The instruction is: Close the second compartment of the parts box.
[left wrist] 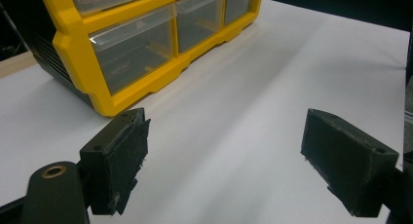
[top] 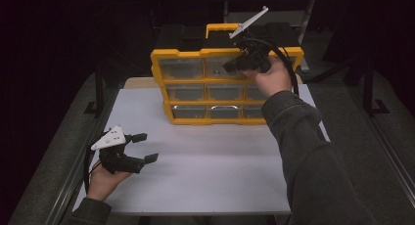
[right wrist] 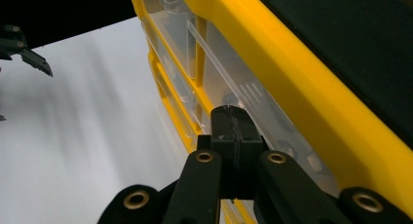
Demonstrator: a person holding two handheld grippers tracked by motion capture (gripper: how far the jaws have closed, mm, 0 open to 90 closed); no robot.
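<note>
Your right gripper [top: 230,66], jaws closed empty, touches the organizer's [top: 161,56] top drawer [right wrist: 253,95]; your left gripper [top: 145,146] gapes wide near the desk's [top: 205,176] left edge.

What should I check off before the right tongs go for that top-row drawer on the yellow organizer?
1. Right tongs shut, nothing between the pads: ok.
2. Right tongs at the top-row drawer of the organizer: ok; contact with the drawer front: cannot tell.
3. That drawer closed, flush with its neighbours: ok.
4. Left tongs open and empty, low over the table, away from the organizer: ok.
5. Organizer upright on the table: ok.
6. Drawer contents: cannot tell.
</note>
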